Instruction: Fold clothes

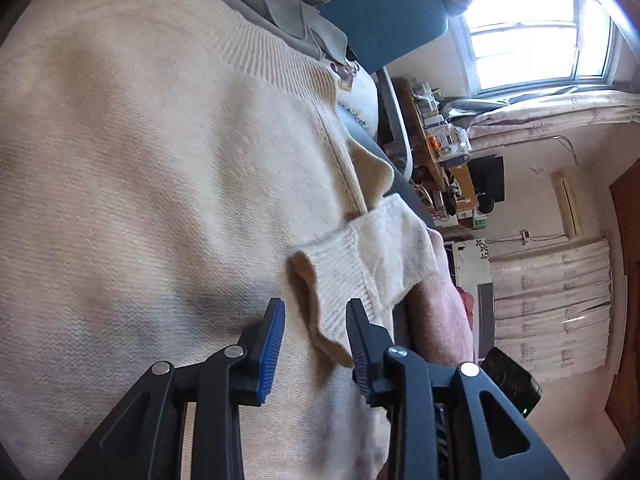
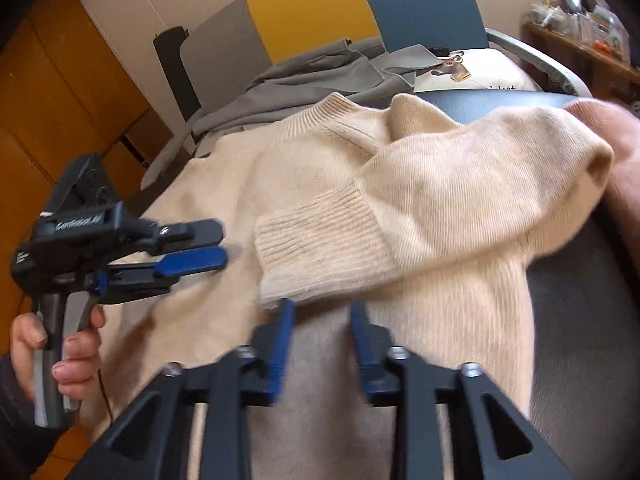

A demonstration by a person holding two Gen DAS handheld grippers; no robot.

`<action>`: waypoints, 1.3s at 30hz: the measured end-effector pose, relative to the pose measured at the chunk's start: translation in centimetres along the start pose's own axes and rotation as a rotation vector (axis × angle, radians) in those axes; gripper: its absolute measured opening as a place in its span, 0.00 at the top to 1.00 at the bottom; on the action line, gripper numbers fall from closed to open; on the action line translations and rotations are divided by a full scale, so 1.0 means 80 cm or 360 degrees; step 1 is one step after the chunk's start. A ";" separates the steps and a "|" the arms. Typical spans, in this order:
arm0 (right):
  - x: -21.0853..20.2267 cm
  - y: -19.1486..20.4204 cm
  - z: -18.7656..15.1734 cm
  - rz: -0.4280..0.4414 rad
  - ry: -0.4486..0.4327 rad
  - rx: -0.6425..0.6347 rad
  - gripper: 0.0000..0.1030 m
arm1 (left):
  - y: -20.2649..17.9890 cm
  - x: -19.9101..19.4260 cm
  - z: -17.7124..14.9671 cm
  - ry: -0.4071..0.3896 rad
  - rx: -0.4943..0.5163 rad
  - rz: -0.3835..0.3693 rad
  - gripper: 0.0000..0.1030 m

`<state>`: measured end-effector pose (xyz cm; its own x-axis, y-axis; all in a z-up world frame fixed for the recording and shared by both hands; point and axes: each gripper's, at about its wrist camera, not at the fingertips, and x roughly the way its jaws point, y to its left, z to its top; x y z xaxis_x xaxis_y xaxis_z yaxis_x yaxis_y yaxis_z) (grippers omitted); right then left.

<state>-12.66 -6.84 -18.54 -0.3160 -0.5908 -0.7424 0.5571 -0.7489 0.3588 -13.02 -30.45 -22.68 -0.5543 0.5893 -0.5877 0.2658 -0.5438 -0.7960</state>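
A cream knit sweater point(image 2: 280, 160) lies spread flat, neck rib toward the far side. One sleeve is folded across its body, and the ribbed cuff point(image 2: 320, 248) rests on the chest. My right gripper point(image 2: 323, 312) hovers just short of that cuff, open, with nothing between its blue pads. My left gripper point(image 2: 220, 244), held by a hand point(image 2: 76, 356), lies sideways just left of the cuff, open and empty. In the left wrist view the sweater point(image 1: 140, 160) fills the picture, and the cuff point(image 1: 348, 268) shows ahead of the open left gripper point(image 1: 316, 316), whose pads do not press on it.
A crumpled grey garment point(image 2: 312, 76) lies behind the sweater's neck. Beside it is a white cushion with a deer print point(image 2: 472, 76). Pink cloth point(image 2: 616, 140) lies at the right edge. The dark seat surface point(image 2: 580, 320) shows bare at the right. A cluttered shelf point(image 1: 440, 140) stands beyond.
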 end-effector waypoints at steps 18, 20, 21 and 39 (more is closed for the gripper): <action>-0.022 0.022 -0.063 -0.0323 -0.0056 -0.0188 0.48 | -0.079 0.064 -0.027 -0.0013 0.0467 0.0481 0.69; -0.024 0.020 -0.065 -0.0297 -0.0066 -0.0175 0.47 | -0.086 0.068 -0.032 -0.0023 0.0549 0.0552 0.70; -0.025 0.018 -0.066 -0.0280 -0.0075 -0.0165 0.47 | -0.087 0.067 -0.035 -0.0026 0.0585 0.0569 0.71; -0.017 0.024 -0.066 -0.0221 -0.0083 -0.0215 0.30 | -0.155 -0.081 0.063 -0.0459 0.0748 0.0293 0.97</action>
<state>-7.06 -5.92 -19.85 -0.4343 -0.5017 -0.7482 0.6021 -0.7794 0.1731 -16.67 -30.53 -8.23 -0.7422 0.3093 -0.5946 0.0357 -0.8676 -0.4959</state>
